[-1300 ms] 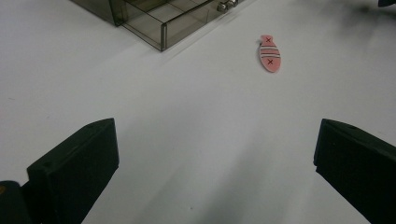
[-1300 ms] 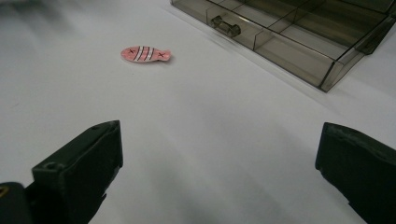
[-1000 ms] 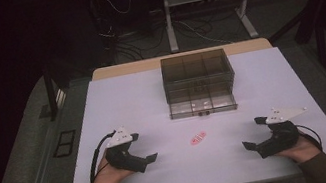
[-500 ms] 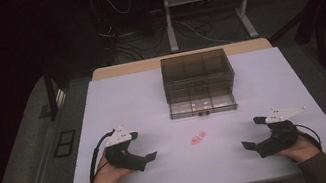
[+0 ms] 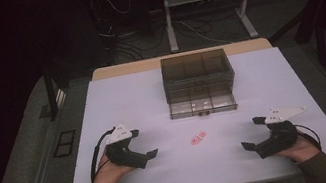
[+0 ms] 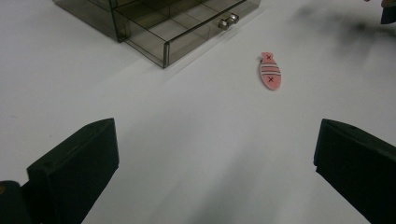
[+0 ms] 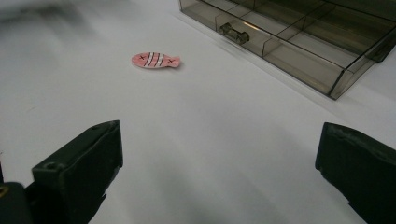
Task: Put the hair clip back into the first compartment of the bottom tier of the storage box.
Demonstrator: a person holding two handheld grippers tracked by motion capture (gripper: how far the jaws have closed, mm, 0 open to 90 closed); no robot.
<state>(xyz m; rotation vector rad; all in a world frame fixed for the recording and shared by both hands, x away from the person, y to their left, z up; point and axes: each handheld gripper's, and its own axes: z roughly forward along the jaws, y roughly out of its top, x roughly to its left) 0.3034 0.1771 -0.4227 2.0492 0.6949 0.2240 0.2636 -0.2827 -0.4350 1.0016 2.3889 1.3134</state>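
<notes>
The small flat pink fish-shaped piece with white stripes and dark crosses [image 5: 198, 138] lies flat on the white surface [image 5: 117, 104], and this is your main risk. It is very thin, so if you bring a tool down on it steeply, the jaws may close above it or push it away across the smooth surface instead of taking it. A push toward the far side could send it under the front of the pulled-out drawer [image 5: 202, 105] of the smoky transparent plastic drawer box [image 5: 197, 72], where it would be hard to reach. The drawer front with its small metal knob [image 6: 228, 20] is also close enough that a fast move may bump it.

The piece lies between your two tools, a little in front of the drawer. From the left tool [image 5: 151, 153] it is ahead and to the right; from the right tool [image 5: 250, 147] it is ahead and to the left, a little farther off. Both tools rest near the close edge with jaws spread wide and hold nothing.
</notes>
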